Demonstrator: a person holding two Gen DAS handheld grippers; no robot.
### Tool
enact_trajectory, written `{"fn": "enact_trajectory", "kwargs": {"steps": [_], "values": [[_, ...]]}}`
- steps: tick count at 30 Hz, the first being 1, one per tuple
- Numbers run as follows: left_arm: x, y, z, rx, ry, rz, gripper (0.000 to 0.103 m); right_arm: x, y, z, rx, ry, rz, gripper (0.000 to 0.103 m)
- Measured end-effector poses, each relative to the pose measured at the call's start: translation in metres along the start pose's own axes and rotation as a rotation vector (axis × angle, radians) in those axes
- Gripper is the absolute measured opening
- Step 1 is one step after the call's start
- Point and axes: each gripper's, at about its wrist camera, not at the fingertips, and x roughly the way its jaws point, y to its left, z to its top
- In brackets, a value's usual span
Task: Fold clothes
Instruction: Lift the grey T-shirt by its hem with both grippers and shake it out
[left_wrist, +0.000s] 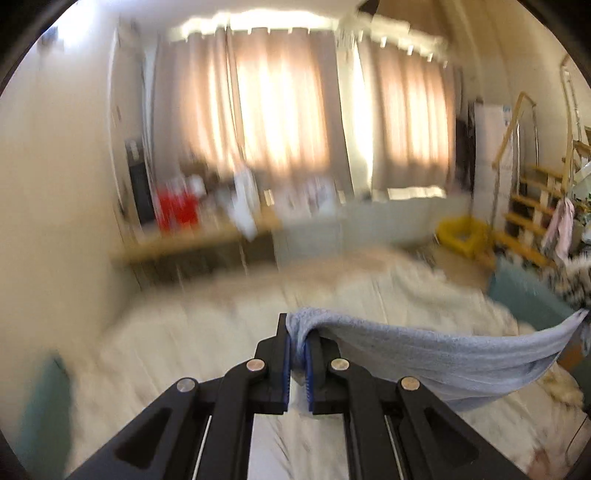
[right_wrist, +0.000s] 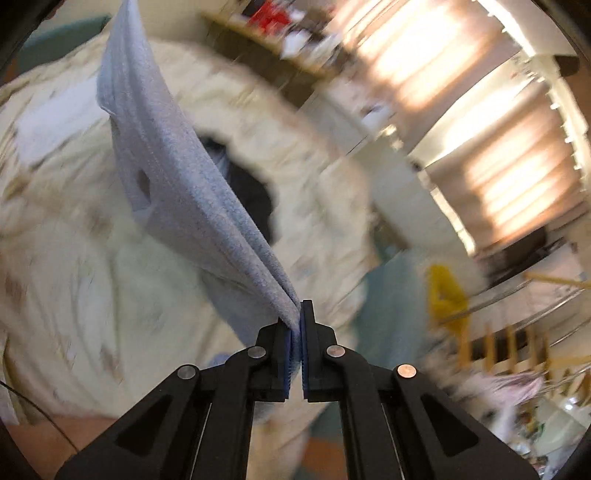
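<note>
L gripper (left_wrist: 297, 354) has its jaws nearly closed w/ a bunched corner of the light blue cloth (left_wrist: 424, 354) pinched between the blue pads (left_wrist: 286, 363); fabric spills over the top of the right-hand finger and runs off to the right in a sagging band, held up in the air above the bed (left_wrist: 192, 332); its far end goes to the right edge of view, what holds it there can't be told from this view. R gripper (right_wrist: 297, 332) likewise clamped almost fully together on the same cloth (right_wrist: 173, 158); a thin folded edge sits between its pads (right_wrist: 287, 369), and from there the cloth fans up and to the left as a wide doubled sheet w/ a stitched seam visible, reaching to the top of the frame. Cloth hangs clear of the cream bedding in both views, stretched btw the two grippers. A dark garment (right_wrist: 251, 192) lies on the bed behind the cloth in the R view; partly hidden. Background is motion-blurred; lit curtains (left_wrist: 280, 110) far across the room, wooden desk (left_wrist: 199, 240) w/ something red (left_wrist: 175, 208) on it at far left, yellow object (left_wrist: 461, 230) and wooden steps (left_wrist: 532, 214) far right.
</note>
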Motion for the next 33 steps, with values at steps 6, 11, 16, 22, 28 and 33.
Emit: {"fn": "enact_trajectory", "kwargs": {"steps": [6, 11, 16, 22, 28, 33], "values": [[-0.088, 0.017, 0.129, 0.101, -0.249, 0.168, 0.006, -0.079, -0.075, 0.093, -0.065, -0.122, -0.204, 0.003], [-0.149, 0.037, 0.204, 0.111, -0.374, 0.3, 0.006, -0.154, -0.103, 0.153, -0.153, -0.172, -0.33, 0.003], [-0.177, 0.044, 0.253, 0.129, -0.425, 0.398, 0.006, -0.217, -0.136, 0.191, -0.181, -0.212, -0.357, 0.003], [-0.135, 0.041, 0.265, 0.175, -0.364, 0.431, 0.006, -0.201, -0.157, 0.214, -0.21, -0.155, -0.354, 0.003], [-0.047, 0.027, 0.258, 0.226, -0.249, 0.47, 0.006, -0.141, -0.175, 0.229, -0.228, -0.042, -0.339, 0.003], [0.034, 0.026, 0.265, 0.247, -0.173, 0.535, 0.006, -0.097, -0.201, 0.266, -0.204, -0.021, -0.392, 0.003]]}}
